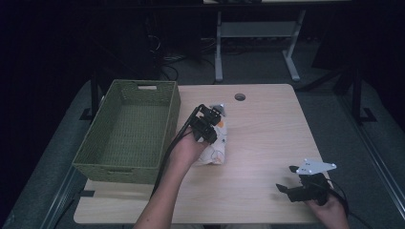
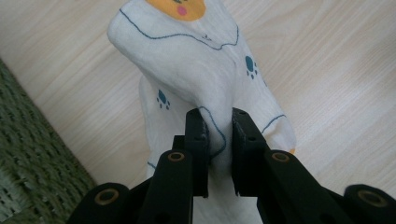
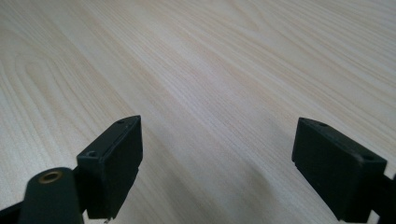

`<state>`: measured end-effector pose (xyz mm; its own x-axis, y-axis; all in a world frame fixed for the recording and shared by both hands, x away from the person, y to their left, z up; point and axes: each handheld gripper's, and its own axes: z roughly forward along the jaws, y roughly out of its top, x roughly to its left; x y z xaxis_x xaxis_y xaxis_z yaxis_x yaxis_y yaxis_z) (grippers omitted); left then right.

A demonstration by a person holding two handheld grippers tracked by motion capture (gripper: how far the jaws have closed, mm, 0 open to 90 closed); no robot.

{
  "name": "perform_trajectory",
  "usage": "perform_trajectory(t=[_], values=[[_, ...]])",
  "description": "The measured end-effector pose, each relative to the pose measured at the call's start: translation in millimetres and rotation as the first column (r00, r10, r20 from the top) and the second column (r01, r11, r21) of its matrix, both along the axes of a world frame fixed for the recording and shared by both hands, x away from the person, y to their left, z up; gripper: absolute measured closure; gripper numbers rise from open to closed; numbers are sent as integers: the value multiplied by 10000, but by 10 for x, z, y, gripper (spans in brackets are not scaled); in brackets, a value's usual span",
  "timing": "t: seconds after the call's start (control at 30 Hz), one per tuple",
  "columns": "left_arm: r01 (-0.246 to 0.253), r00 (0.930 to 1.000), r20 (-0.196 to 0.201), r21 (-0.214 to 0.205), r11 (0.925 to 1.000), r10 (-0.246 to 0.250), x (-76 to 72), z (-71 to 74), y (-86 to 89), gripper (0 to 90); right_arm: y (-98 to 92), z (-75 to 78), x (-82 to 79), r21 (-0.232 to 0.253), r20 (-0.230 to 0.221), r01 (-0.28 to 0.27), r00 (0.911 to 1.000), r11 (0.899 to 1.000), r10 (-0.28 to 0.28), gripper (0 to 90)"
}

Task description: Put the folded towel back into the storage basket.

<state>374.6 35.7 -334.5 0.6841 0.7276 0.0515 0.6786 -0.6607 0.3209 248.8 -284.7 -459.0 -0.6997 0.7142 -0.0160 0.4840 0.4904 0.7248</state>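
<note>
While the white printed cloth (image 2: 196, 70) hangs pinched above the bench (image 1: 267, 138), just beside the green basket (image 1: 129, 129), it is best lifted until its tail clears the rim before swinging over. Left tool (image 2: 219, 135) is clamped on a fold; right tool (image 3: 215, 163) rests wide apart, holding nothing.

White cloth (image 2: 187, 60) with blue paw prints, blue outlines and an orange patch; olive-green woven basket (image 1: 126, 164); pale wood-grain table (image 1: 267, 124)
</note>
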Motion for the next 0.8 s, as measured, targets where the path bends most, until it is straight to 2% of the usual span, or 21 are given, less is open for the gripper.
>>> perform_trajectory(t=[0.8], values=[[-356, 9994, 66, 567, 9978, 353, 32, 349, 241, 793, 9, -7, 7, -19, -37, 34, 10000, 10000, -34, 160]])
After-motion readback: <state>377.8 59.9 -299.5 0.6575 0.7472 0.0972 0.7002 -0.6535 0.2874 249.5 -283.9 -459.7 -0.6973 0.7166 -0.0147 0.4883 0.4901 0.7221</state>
